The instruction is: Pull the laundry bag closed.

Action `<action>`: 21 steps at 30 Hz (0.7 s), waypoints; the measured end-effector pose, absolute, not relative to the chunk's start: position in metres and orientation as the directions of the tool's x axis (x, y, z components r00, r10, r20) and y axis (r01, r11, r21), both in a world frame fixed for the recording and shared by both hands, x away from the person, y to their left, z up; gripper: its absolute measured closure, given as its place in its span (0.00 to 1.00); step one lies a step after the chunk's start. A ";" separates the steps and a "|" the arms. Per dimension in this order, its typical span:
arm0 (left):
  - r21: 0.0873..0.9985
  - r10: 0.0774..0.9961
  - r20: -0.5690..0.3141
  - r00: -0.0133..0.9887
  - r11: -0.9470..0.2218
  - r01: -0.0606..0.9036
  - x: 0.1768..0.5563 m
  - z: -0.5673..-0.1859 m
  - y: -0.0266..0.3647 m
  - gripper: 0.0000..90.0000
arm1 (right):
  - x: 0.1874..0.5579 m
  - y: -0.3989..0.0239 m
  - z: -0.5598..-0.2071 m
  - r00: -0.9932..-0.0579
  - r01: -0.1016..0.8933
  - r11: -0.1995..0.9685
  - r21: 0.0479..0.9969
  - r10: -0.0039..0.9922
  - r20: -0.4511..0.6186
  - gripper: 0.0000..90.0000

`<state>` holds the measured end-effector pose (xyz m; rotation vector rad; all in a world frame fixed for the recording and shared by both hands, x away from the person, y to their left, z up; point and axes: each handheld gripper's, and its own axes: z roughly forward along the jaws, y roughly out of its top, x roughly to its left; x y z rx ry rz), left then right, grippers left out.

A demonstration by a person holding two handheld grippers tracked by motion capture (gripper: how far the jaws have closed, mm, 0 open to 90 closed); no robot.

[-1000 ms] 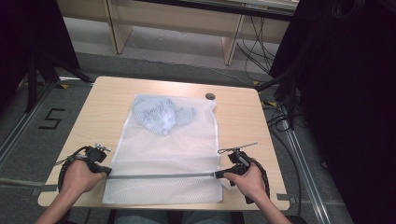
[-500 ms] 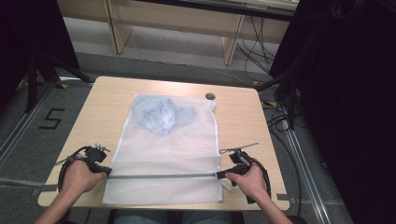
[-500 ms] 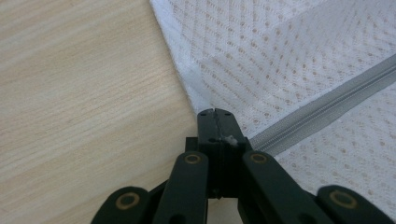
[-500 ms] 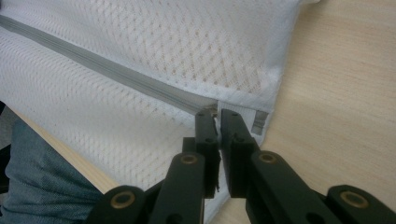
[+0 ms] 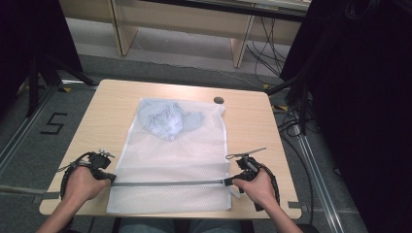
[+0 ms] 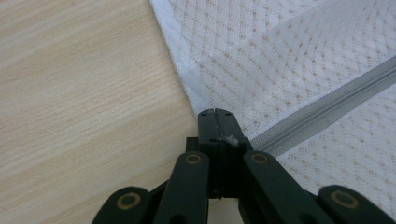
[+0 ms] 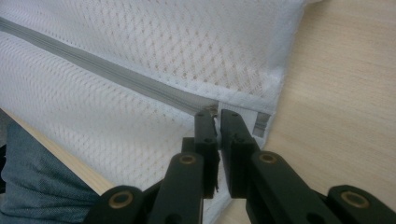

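A white mesh bag (image 5: 175, 158) lies flat on the wooden table (image 5: 252, 131), with a blue garment (image 5: 167, 120) inside its far end. A grey zipper (image 5: 170, 183) runs across the near end. My left gripper (image 5: 112, 178) is shut on the bag's left edge where the zipper (image 6: 327, 105) ends, jaws pressed together (image 6: 215, 112). My right gripper (image 5: 228, 181) holds the zipper's right end. In the right gripper view its jaws (image 7: 215, 113) have just been opening a hair, leaving a thin slit, with the small metal zipper pull (image 7: 212, 108) pinched at the tips.
A small dark round object (image 5: 218, 100) sits near the table's far edge, beside the bag's far right corner. Bare wood flanks the bag on both sides. The bag's near end reaches the front table edge, and the person's blue-clad legs (image 7: 32, 186) show below it.
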<state>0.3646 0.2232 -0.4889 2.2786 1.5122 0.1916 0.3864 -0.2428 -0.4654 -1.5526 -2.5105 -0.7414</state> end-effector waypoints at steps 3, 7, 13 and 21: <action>0.409 0.909 -0.098 0.404 -0.334 0.849 0.365 -0.489 0.222 1.00 | 0.386 -0.240 -0.465 -0.466 0.868 0.352 0.350 0.820 0.332 0.96; 0.394 0.899 -0.082 0.430 -0.367 0.843 0.366 -0.488 0.224 1.00 | 0.385 -0.235 -0.462 -0.434 0.883 0.312 0.349 0.827 0.358 0.91; 0.408 0.908 -0.093 0.409 -0.340 0.847 0.365 -0.489 0.223 1.00 | 0.380 -0.218 -0.460 -0.449 0.878 0.288 0.383 0.774 0.447 0.83; 0.427 0.901 -0.107 0.421 -0.340 0.838 0.365 -0.490 0.229 0.99 | 0.384 -0.231 -0.460 -0.449 0.858 0.267 0.439 0.804 0.389 0.77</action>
